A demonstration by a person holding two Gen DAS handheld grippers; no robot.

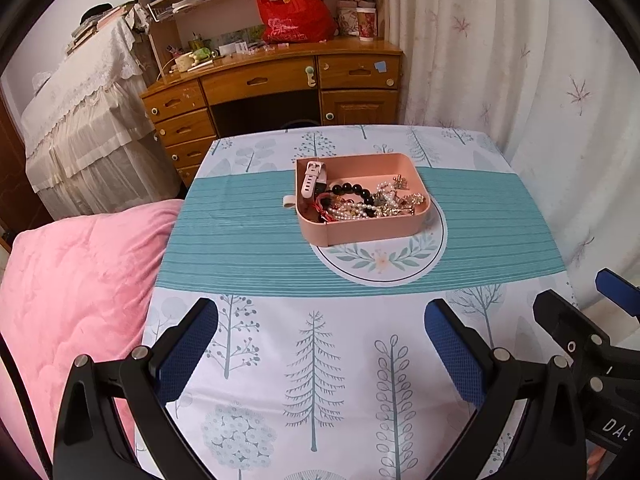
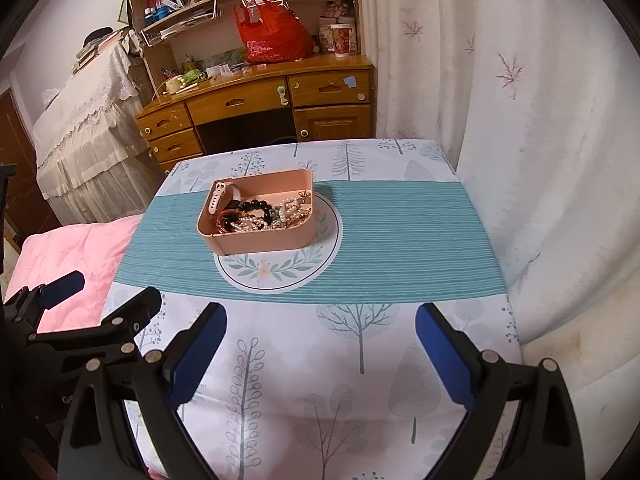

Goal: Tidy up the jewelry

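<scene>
The left claw [image 1: 320, 344] is showing two matte black, angular plastic fingers, each wearing a deep blue, finely dimpled pad [image 1: 456, 356] on its inner face, with round silver screw heads sitting at the linkage pivots. The right claw [image 2: 320, 344] is sharing that same build, black arms and blue pads [image 2: 444, 352], and is carrying white lettering reading "DAS" on its black body.
</scene>
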